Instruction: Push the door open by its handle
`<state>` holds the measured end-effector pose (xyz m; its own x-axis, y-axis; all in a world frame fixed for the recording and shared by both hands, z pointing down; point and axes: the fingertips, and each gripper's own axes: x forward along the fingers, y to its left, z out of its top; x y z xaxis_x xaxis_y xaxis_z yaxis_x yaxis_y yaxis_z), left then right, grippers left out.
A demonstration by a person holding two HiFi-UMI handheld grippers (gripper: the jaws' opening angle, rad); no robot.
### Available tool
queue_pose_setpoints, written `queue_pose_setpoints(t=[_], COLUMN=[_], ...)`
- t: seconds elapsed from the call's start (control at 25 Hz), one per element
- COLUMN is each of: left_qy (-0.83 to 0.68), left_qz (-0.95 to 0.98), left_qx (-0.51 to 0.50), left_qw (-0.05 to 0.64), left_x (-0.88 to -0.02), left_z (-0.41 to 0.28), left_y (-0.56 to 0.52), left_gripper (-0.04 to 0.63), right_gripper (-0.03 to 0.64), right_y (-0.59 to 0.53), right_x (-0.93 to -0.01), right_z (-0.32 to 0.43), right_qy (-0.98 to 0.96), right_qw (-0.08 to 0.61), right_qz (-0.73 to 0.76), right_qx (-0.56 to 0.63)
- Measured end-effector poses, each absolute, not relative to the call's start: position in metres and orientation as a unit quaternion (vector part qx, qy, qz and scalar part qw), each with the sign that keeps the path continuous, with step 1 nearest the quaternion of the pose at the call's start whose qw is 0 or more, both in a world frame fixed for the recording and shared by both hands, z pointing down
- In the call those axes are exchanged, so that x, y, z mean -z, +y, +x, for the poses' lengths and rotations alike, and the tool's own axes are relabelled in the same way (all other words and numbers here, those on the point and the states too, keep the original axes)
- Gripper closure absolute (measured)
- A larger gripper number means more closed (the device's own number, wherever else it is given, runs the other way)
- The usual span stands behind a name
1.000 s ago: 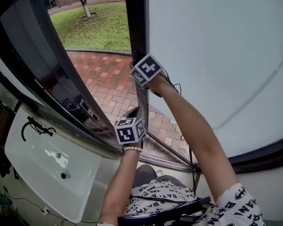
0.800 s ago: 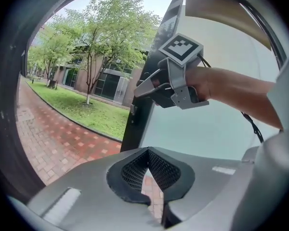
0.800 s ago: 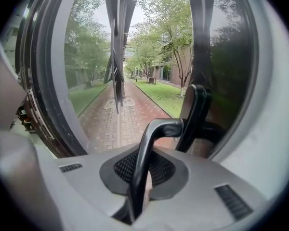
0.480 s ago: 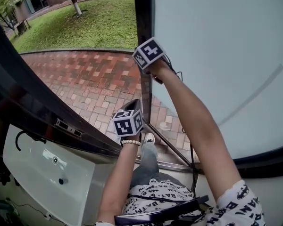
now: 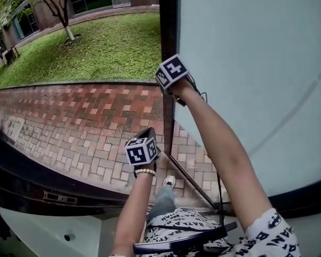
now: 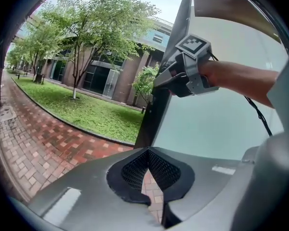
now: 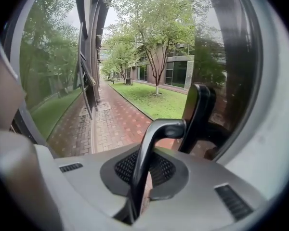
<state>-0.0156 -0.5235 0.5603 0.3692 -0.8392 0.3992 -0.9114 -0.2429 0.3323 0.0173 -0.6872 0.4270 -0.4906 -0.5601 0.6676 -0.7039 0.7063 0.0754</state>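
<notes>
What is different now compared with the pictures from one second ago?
The dark-framed pane at the left has swung away toward the lower left, so more brick paving and lawn shows. Unchanged: the right gripper stays shut on the door handle, and the left gripper stays shut and empty below it.

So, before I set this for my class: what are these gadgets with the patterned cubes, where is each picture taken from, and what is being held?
A person holds a hand-held clamp, called a gripper, in each hand. The patterned cubes are part of these grippers. One picture comes from a camera on the person's head, looking down. The other two come from cameras riding on the grippers, each looking along its own two jaws. The right gripper is closed on the door handle, at the edge of the pale door. The left gripper is closed on nothing and is held nearer the body. Outside lie a brick path and grass.
</notes>
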Motion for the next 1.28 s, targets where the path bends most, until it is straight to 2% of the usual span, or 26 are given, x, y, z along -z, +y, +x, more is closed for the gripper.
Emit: queue_pose_setpoints(t=[0.64, 1.28], left_qy=[-0.546, -0.497], left_qz=[0.788, 0.810], left_qx=[-0.088, -0.128], left_qw=[0.271, 0.285], left_x=[-0.577, -0.599], left_z=[0.013, 0.050], left_y=[-0.663, -0.742], left_gripper=[0.611, 0.611], right_gripper=[0.606, 0.606], right_y=[-0.812, -0.857], right_x=[-0.424, -0.412], right_z=[0.242, 0.484], right_qy=[-0.793, -0.698], right_qw=[0.297, 0.256], right_qz=[0.506, 0.635], right_qx=[-0.163, -0.212])
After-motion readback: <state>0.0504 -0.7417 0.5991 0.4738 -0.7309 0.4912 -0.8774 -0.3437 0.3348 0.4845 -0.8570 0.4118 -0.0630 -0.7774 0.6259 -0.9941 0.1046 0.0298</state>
